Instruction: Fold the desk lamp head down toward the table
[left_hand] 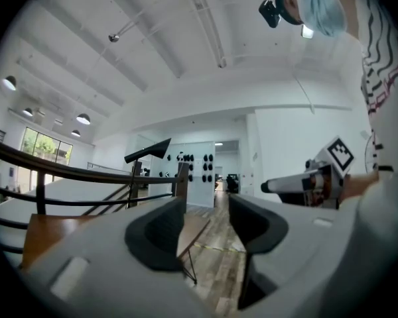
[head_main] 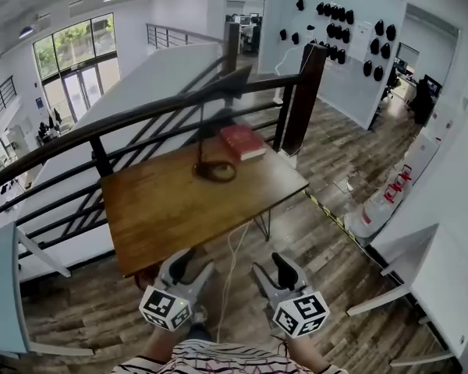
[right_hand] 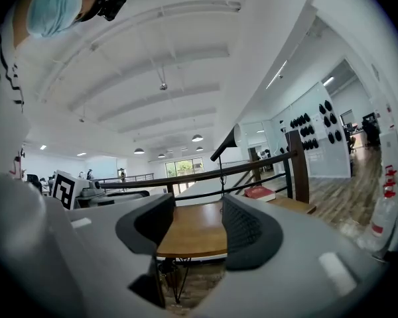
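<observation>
Nearest the camera, at the bottom edge of the head view, a striped shirt point(head_main: 218, 358) is cut off by the frame, and two hands hold the grippers level, side by side, over the wood-plank floor point(head_main: 335, 209). The left gripper point(head_main: 191, 267) has its jaws partly apart with nothing between them; its own view shows only floor and a table corner through the gap. The right gripper point(head_main: 274, 271) also has its jaws apart and holds nothing; its own view shows the table top through the gap. Both grippers are short of the near edge of the table point(head_main: 164, 209), a brown wooden top on thin dark legs. A white cable point(head_main: 232, 259) hangs from that near edge toward the floor between the grippers; where it ends is hard to make out. On the far half of the table stands the lamp point(head_main: 215, 171), with a dark round base, a thin upright stem and its head raised high. In the head view the head blends into the dark railing point(head_main: 140, 119) behind it; the gripper views show it more plainly as a dark wedge tilted above the rail. Just right of the lamp base lies a red book point(head_main: 242, 142). Beyond the railing the room drops to a lower level with tall windows point(head_main: 78, 61). Far right, a white wall point(head_main: 351, 61) carries rows of small black objects too small to identify, and a white table point(head_main: 429, 279) is cut off at the right edge
</observation>
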